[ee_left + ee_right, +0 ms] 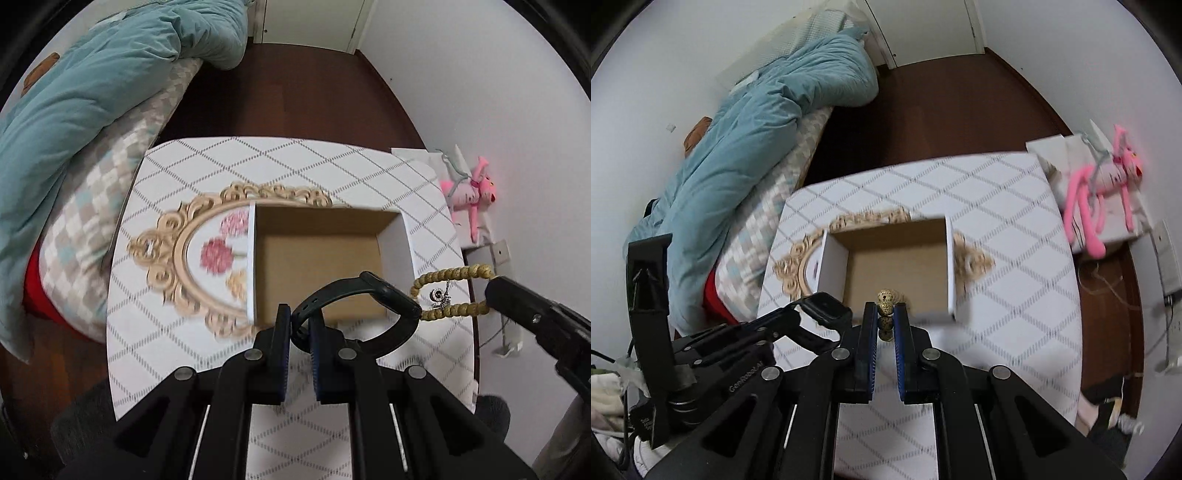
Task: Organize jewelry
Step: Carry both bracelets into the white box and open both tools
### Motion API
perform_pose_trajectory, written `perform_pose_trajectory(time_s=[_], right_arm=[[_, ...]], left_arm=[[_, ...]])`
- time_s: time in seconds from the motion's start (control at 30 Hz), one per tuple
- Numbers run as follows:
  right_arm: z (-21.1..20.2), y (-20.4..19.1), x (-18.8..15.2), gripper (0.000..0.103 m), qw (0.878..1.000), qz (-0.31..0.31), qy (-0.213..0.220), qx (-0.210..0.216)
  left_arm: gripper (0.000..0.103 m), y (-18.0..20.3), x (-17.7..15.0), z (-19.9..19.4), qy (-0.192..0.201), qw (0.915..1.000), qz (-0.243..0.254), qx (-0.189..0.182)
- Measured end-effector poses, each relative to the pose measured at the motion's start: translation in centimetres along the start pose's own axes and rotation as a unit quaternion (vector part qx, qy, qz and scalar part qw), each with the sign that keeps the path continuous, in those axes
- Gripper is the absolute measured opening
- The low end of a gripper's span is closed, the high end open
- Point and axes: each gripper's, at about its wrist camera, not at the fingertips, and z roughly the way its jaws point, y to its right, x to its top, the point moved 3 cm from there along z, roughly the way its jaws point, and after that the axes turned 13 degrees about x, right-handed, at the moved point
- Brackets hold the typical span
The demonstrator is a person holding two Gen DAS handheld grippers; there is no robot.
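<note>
Both grippers are up over the table (221, 155), just short of the open box (406, 236). Left gripper (300, 325) is pinched on the black watch (369, 295) strap, right gripper (885, 321) is squeezed on the bead bracelet (443, 291), both dangling beside the near wall

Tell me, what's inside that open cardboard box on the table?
The box looks empty: only its bare brown floor shows. Its near edge is partly covered by the black watch held in the left tool, so that strip cannot be checked. Under it lies an ornate gold-framed tray.
</note>
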Motion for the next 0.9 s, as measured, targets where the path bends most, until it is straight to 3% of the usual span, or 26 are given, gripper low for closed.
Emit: perform_pose_trajectory(time_s=[0.27, 0.47, 0.53, 0.6, 0.67, 0.7, 0.73, 0.8, 0.9], right_arm=[[5.6, 2.3, 4.1, 0.009, 0.999, 0.015, -0.041, -0.001], [8.7, 4.2, 4.9, 0.010, 0.996, 0.037, -0.077, 0.032], [9.6, 4.9, 4.8, 0.010, 0.993, 0.047, -0.098, 0.036], [10.0, 5.5, 4.6, 0.012, 0.993, 0.048, -0.108, 0.028], [9.7, 5.9, 4.4, 0.032, 0.993, 0.049, -0.103, 0.016], [9.5, 6.0, 4.3, 0.049, 0.994, 0.045, -0.099, 0.007], [9.2, 6.0, 4.2, 0.058, 0.995, 0.038, -0.095, -0.006], [8.7, 6.2, 4.0, 0.061, 0.995, 0.026, -0.088, -0.036], [8.3, 6.2, 3.3, 0.090, 0.992, -0.003, -0.081, -0.100]], left_arm=[[0.008, 0.8, 3.9, 4.1, -0.043, 0.9991, 0.007, 0.002], [0.017, 0.5, 5.0, 5.3, -0.071, 0.9974, -0.013, 0.003], [0.025, 0.4, 5.2, 5.2, -0.069, 0.9974, -0.019, 0.003], [0.059, 0.2, 5.2, 4.7, -0.058, 0.9981, -0.020, 0.011], [0.068, 0.0, 5.3, 4.3, -0.040, 0.9986, -0.019, 0.029], [0.068, -0.2, 5.2, 4.1, -0.035, 0.9986, -0.015, 0.038], [0.068, -0.4, 5.2, 4.1, -0.031, 0.9985, -0.015, 0.042], [0.078, -0.9, 4.9, 4.0, -0.015, 0.9981, -0.016, 0.058], [0.097, -1.6, 4.1, 4.2, 0.007, 0.9965, -0.018, 0.081]])
